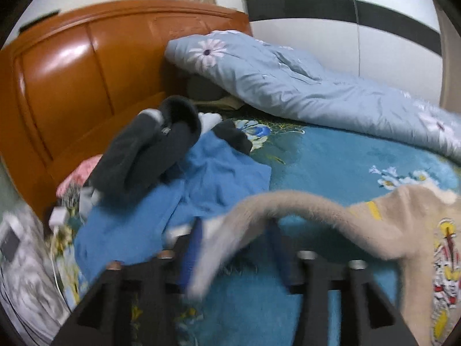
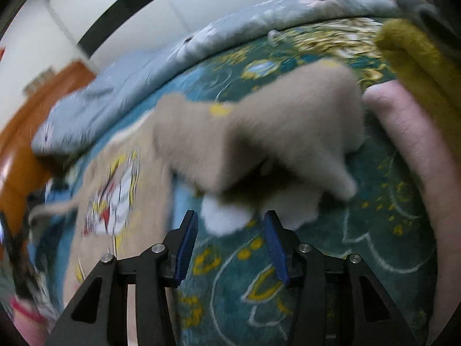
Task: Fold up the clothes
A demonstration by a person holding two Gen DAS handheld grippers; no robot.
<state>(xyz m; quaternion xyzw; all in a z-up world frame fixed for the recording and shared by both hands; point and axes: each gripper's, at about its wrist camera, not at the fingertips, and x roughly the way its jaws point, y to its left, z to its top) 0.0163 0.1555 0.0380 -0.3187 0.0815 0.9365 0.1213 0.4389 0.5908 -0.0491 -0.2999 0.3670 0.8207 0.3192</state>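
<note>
A beige fuzzy sweater [image 1: 403, 225] with a cartoon print lies on the blue flowered bed cover [image 1: 331, 158]. One sleeve [image 1: 259, 210] drapes across my left gripper [image 1: 234, 230], whose blue pads stand apart with the sleeve blurred between them; no clamp is visible. In the right wrist view the same sweater [image 2: 115, 178] is spread at left, and its other sleeve [image 2: 259, 132] floats blurred just beyond my right gripper [image 2: 230, 222], which is open and empty.
A blue garment [image 1: 178, 196] and a dark grey one [image 1: 149, 155] lie piled near the orange headboard [image 1: 72, 80]. A light blue quilt [image 1: 288, 80] runs along the far side. A pink garment [image 2: 409, 150] and a mustard one [image 2: 412, 57] lie at right.
</note>
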